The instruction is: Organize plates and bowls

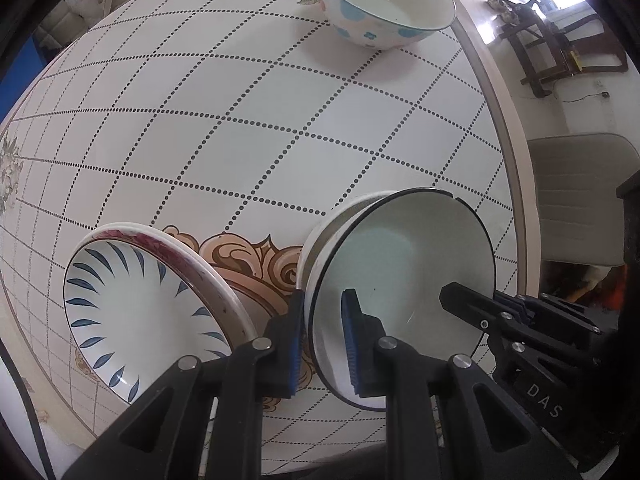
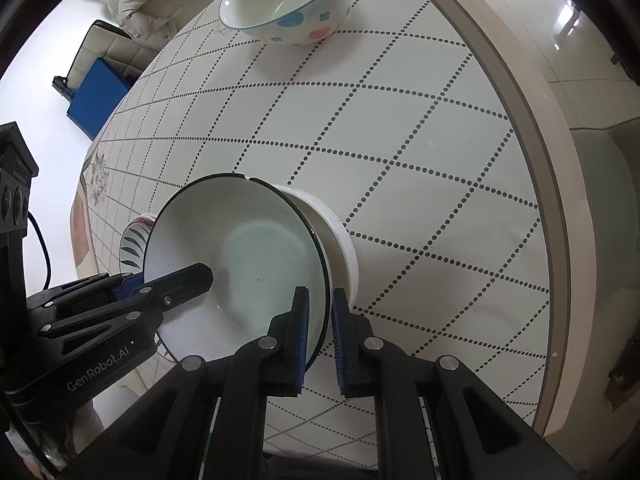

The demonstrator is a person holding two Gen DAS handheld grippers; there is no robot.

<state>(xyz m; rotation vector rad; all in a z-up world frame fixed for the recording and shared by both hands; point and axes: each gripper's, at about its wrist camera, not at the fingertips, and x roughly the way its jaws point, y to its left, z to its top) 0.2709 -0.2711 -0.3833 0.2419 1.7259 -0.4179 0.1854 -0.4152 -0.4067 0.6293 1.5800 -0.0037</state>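
1. The left gripper (image 1: 320,344) is pinching the rim of a white bowl with a dark rim (image 1: 404,276). Its jaws are almost closed, with only the thin bowl wall between the blue pads (image 1: 351,344).
2. The right gripper (image 2: 320,336) is pinching the same bowl (image 2: 240,260) on the other side of its rim. Its jaws are also nearly closed on the bowl wall.
3. So both grippers are holding one bowl together. In the left wrist view, the right gripper (image 1: 452,300) is poking in from the right. In the right wrist view, the left gripper (image 2: 200,276) is reaching in from the left.
4. The bowl is tilting, so its inside is facing the cameras. It is sitting just above the round table (image 1: 200,140), near the table's edge. I cannot tell if its bottom is touching the table.
5. A plate with blue leaf marks (image 1: 136,312) is sitting just beside the bowl, on the left in the left wrist view. It is leaning too, and it seems to be lying on another plate with a red rim (image 1: 160,242).
6. In the right wrist view, only a small bit of the blue leaf plate (image 2: 134,240) is peeking out behind the bowl.
7. A bowl with blue and pink spots (image 1: 380,4) is standing upright far across the table, well apart from the others.
8. The table has dotted lines making squares and brown swirls (image 1: 256,260) near the dishes.
9. A pale chair (image 1: 580,200) is standing past the table's edge.
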